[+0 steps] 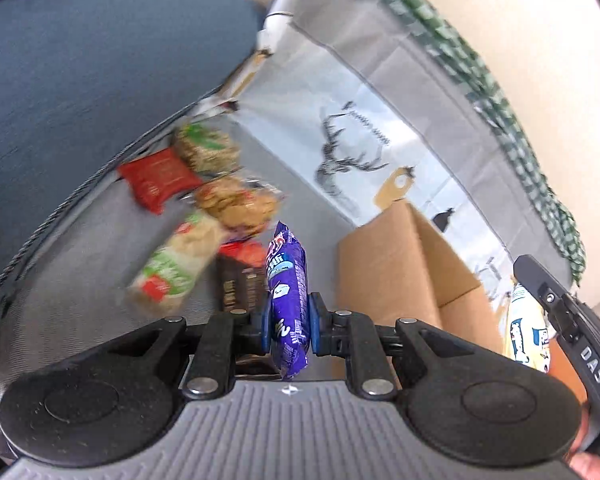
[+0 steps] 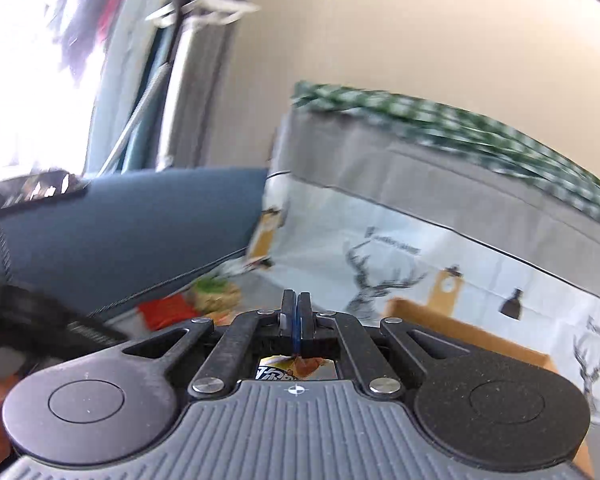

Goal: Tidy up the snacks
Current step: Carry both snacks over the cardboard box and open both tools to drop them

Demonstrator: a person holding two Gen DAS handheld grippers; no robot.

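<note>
Left wrist view: the left gripper [image 1: 290, 322] has its blue pads clamped on a purple snack packet [image 1: 287, 300], which stands upright between them with its top end pointing away from the camera. Taking the cardboard box [image 1: 396, 268] as the landmark, the purple packet is just left of it. Further left of the box, on the grey fabric surface [image 1: 80, 248], lies a loose, blurred pile of snacks: a red packet [image 1: 158, 178], a green-and-white packet [image 1: 172, 268] and a dark brown box [image 1: 240, 284]. Right of the cardboard box the right gripper's black body [image 1: 572, 332] shows, with a yellow-and-white bag [image 1: 526, 328] beside it.

Right wrist view: the right gripper [image 2: 296, 318] has its pads pressed fully together. An orange-and-white snack wrapper [image 2: 296, 368] shows below them, just behind the pads; whether it is pinched I cannot tell. The cardboard box [image 2: 460, 332] lies to the right of the gripper.
</note>
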